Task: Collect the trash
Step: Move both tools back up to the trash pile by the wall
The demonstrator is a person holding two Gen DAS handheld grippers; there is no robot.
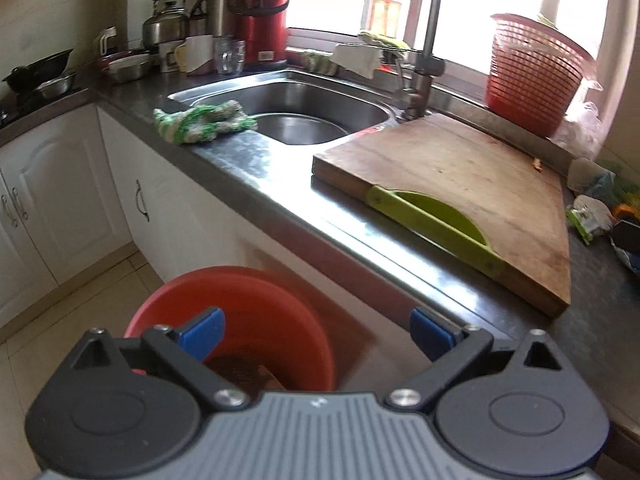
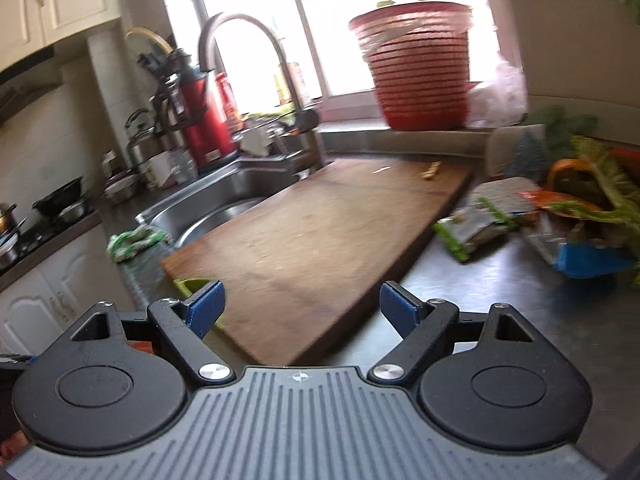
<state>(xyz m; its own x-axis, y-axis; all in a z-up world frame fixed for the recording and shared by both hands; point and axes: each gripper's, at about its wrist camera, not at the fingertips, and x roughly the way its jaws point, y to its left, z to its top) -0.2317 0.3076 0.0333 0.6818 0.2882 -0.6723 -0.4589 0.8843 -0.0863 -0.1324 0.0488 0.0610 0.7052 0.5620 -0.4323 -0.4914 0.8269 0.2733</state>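
A red bucket [image 1: 240, 304] stands on the floor against the white cabinets, with brownish scraps in its bottom. My left gripper [image 1: 316, 332] hangs open above it, nothing between its blue fingers. Trash lies on the dark counter right of the wooden cutting board [image 2: 312, 240]: a crumpled green and white wrapper [image 2: 472, 232], an orange wrapper [image 2: 560, 200] and a blue packet [image 2: 588, 260]. The green and white wrapper [image 1: 588, 216] also shows at the right edge of the left wrist view. My right gripper [image 2: 303, 306] is open and empty over the board's near end, short of the trash.
A steel sink [image 1: 304, 100] with a tall faucet [image 1: 428, 40] lies left of the board, a green and white cloth [image 1: 200, 122] on its rim. A red slatted basket [image 2: 420, 68] stands by the window. A red thermos [image 1: 262, 12], kettle and bowls crowd the far corner.
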